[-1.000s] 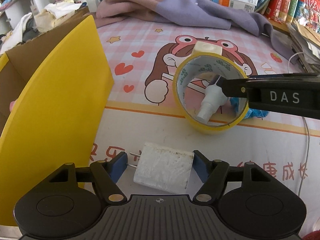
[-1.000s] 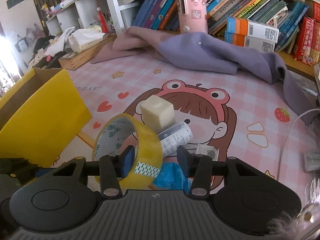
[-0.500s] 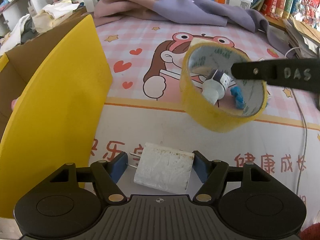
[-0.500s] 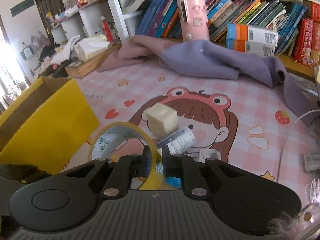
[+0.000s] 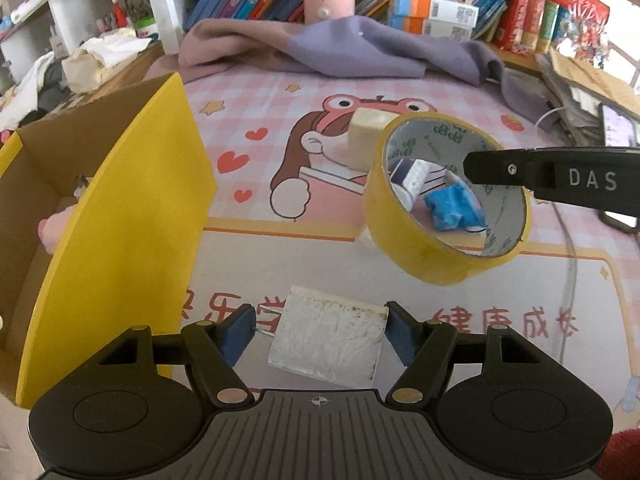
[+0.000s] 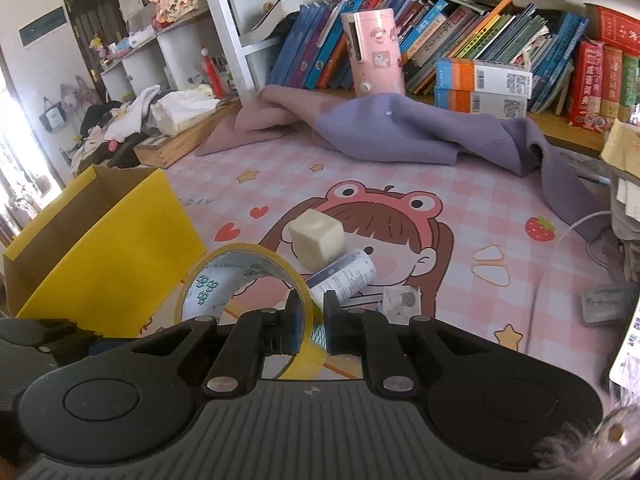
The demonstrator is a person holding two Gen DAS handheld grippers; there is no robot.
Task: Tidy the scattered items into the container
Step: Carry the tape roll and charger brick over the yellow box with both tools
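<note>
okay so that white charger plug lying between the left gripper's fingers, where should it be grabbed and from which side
Grip the white charger plug across its two flat long sides, coming straight down over it with the left gripper. Its boxy body lies flat between the open fingers; avoid the thin prongs at its left end.

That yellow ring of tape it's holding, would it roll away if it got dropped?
Probably: the tape roll is a round hoop, so landing on edge it could roll across the mat. It looks stiff, keeping its shape in the right gripper, and likely light, being mostly hollow.
</note>
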